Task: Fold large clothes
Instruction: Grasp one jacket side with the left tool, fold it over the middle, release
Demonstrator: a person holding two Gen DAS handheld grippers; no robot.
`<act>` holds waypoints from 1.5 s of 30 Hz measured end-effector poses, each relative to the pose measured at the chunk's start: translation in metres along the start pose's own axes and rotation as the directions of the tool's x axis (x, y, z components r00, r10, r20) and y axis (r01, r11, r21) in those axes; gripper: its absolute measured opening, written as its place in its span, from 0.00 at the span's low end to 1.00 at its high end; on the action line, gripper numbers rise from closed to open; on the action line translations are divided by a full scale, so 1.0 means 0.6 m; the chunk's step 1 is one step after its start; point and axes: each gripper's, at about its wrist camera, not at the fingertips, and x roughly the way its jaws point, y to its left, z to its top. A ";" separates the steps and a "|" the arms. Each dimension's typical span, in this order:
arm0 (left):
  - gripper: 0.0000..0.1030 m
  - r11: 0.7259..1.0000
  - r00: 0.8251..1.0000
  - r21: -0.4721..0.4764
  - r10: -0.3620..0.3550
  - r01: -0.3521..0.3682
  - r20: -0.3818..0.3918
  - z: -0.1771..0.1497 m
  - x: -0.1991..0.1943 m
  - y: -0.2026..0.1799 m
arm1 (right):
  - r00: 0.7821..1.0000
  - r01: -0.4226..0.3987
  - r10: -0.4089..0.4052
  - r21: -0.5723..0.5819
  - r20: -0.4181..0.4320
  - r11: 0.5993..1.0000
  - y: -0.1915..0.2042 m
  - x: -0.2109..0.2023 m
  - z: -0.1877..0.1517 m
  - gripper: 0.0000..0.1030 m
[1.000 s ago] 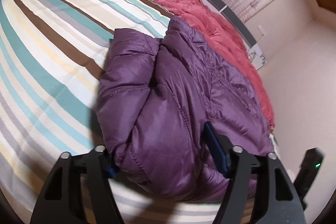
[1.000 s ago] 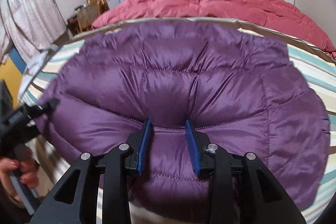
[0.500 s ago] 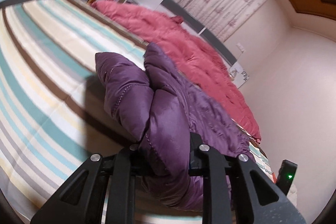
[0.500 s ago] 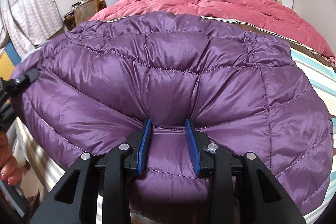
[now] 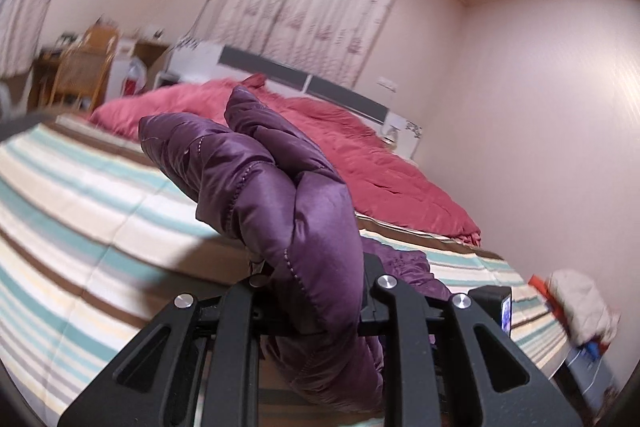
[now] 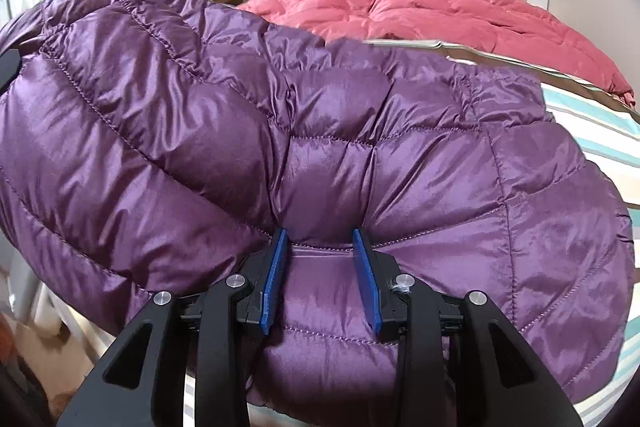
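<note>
A purple quilted down jacket fills the right wrist view, raised over the striped bed. My right gripper is shut on a fold at the jacket's near edge, its blue pads pinching the fabric. In the left wrist view my left gripper is shut on a bunched end of the same jacket and holds it lifted above the sheet; the fingertips are hidden by the fabric.
The striped bed sheet lies under the jacket. A red duvet is heaped at the headboard end; it also shows in the right wrist view. A chair and desk stand far left. A nightstand with clutter is at the right.
My left gripper has closed on the jacket's end and lifted it off the bed, tilting upward. The right gripper has stayed shut on the jacket, whose left side has risen.
</note>
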 end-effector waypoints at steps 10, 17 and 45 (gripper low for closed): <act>0.17 0.992 1.000 0.126 -0.023 0.022 0.004 0.010 0.004 -0.060 | 0.981 0.147 -0.158 0.108 0.110 0.983 -0.088 -0.082 -0.008 0.33; 0.18 0.978 0.998 0.199 -0.058 0.060 -0.014 0.013 0.009 -0.107 | 0.972 0.217 -0.230 0.178 0.054 0.960 -0.166 -0.077 -0.015 0.33; 0.17 0.862 0.936 0.428 -0.133 0.271 -0.325 -0.096 0.118 -0.335 | 0.914 0.309 -0.398 0.493 0.083 0.813 -0.375 -0.191 -0.072 0.47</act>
